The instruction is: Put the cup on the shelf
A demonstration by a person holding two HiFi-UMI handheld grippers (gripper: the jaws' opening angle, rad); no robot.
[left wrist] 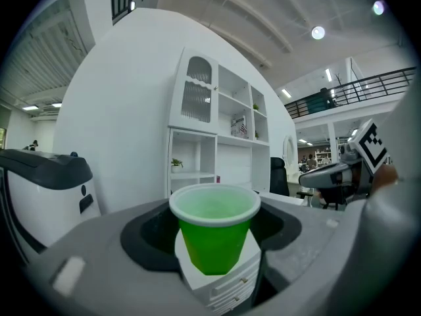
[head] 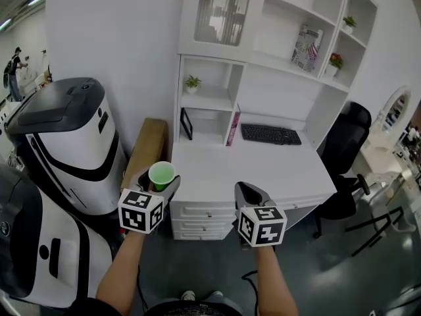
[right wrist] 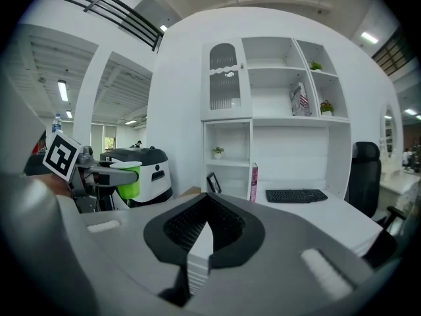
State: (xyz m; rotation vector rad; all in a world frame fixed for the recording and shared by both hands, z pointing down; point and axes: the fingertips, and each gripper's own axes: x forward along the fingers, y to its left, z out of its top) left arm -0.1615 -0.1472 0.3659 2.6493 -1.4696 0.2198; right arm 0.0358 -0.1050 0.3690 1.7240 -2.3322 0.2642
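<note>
1. My left gripper (head: pixel 158 187) is pinching a small green plastic cup with a white rim (head: pixel 162 174). The jaws press on its sides and the cup stands upright with its mouth open to the top.
2. In the left gripper view the cup (left wrist: pixel 214 232) sits right between the dark pads, and its inside looks empty.
3. My right gripper (head: pixel 248 193) has its jaws pressed together with nothing between them. In the right gripper view the tips (right wrist: pixel 209 203) meet in front of the desk.
4. Both grippers hang in the air in front of the white desk (head: pixel 263 162), above its row of white drawers (head: pixel 204 217). The left one is near the desk's left corner and the right one is well apart to its right.
5. The cup is off the desk and short of the tall white shelf unit (head: pixel 212 99) that stands on the desk's back edge.
6. A small green potted plant (head: pixel 192 82) stands in the left open compartment. A dark picture frame (head: pixel 186 124) and a pink book (head: pixel 232 128) stand below it.
7. A black keyboard (head: pixel 270 134) lies on the desk, and a black office chair (head: pixel 345 137) is at the right end.
8. A large white and black machine (head: pixel 71 137) stands to my left.
9. From the right gripper view I see the cup (right wrist: pixel 129 182) held level in the left gripper.
</note>
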